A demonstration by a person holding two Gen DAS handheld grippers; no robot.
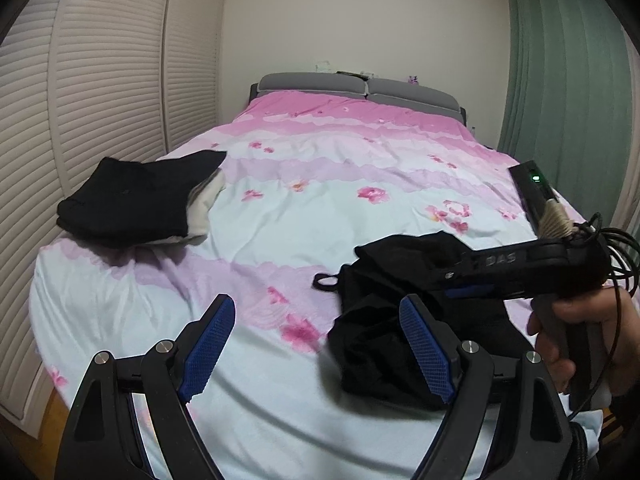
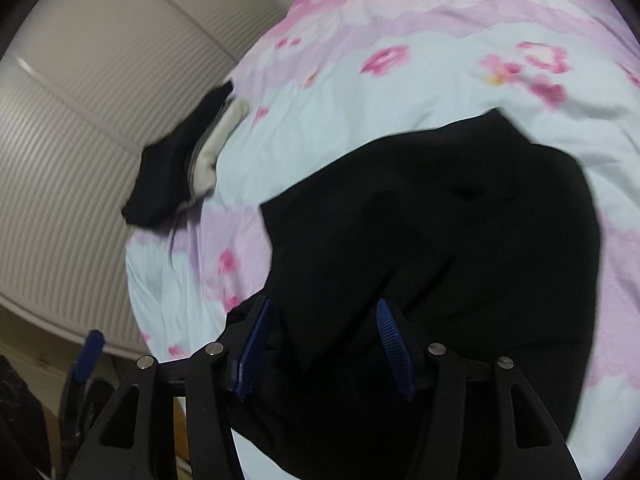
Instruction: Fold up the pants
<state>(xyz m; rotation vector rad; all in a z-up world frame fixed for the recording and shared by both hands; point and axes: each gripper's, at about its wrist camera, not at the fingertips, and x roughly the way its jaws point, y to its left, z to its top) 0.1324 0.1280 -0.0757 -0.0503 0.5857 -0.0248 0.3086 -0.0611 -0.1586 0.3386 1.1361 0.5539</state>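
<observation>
Crumpled black pants [image 1: 384,320] lie on the near right part of the bed; in the right wrist view they [image 2: 460,220] fill the middle. My left gripper [image 1: 316,312] is open and empty, hovering above the bedcover just left of the pants. My right gripper [image 2: 324,312] is open with its blue pads [image 2: 392,344] right above the black fabric, not closed on it. In the left wrist view the right gripper's body [image 1: 520,268] reaches in from the right over the pants, held by a hand [image 1: 580,340].
A pink and pale-blue floral bedcover [image 1: 320,208] covers the bed. A stack of folded black and white clothes [image 1: 136,200] sits at the left edge; it also shows in the right wrist view [image 2: 184,160]. Louvred closet doors [image 1: 80,120] stand left, a green curtain [image 1: 560,80] right.
</observation>
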